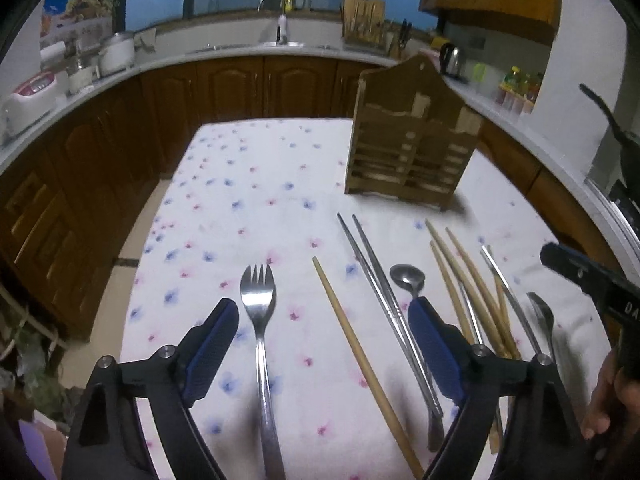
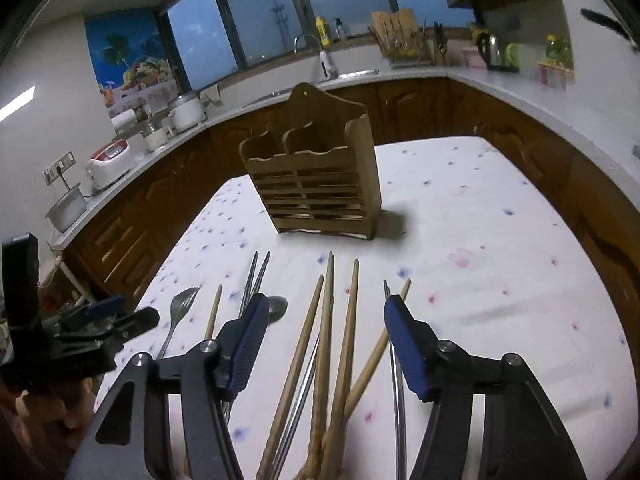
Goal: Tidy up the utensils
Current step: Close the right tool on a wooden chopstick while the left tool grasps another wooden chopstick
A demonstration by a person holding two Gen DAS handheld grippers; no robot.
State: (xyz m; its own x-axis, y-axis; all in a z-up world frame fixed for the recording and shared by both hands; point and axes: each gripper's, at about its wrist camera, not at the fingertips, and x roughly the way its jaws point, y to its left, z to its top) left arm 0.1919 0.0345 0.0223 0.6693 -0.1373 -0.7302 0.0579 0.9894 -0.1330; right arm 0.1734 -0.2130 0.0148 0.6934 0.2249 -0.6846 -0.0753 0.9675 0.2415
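A wooden two-compartment utensil holder [image 1: 412, 152] [image 2: 316, 184] stands upright on the floral tablecloth [image 1: 248, 208]. In the left wrist view a metal fork [image 1: 260, 332], a lone wooden chopstick [image 1: 360, 356], a pair of metal chopsticks [image 1: 384, 288] and a spoon [image 1: 408, 278] lie between the fingers of my left gripper [image 1: 324, 308], which is open and empty above them. My right gripper [image 2: 326, 306] is open and empty over a bundle of wooden chopsticks [image 2: 324, 352] and metal chopsticks [image 2: 394, 360].
More wooden chopsticks [image 1: 468, 280] and a second spoon [image 1: 544, 316] lie at the right. The right gripper's body [image 1: 592, 280] shows at the right edge. Brown cabinets [image 1: 240, 84] and a white counter ring the table. The left gripper [image 2: 100, 320] shows at the lower left.
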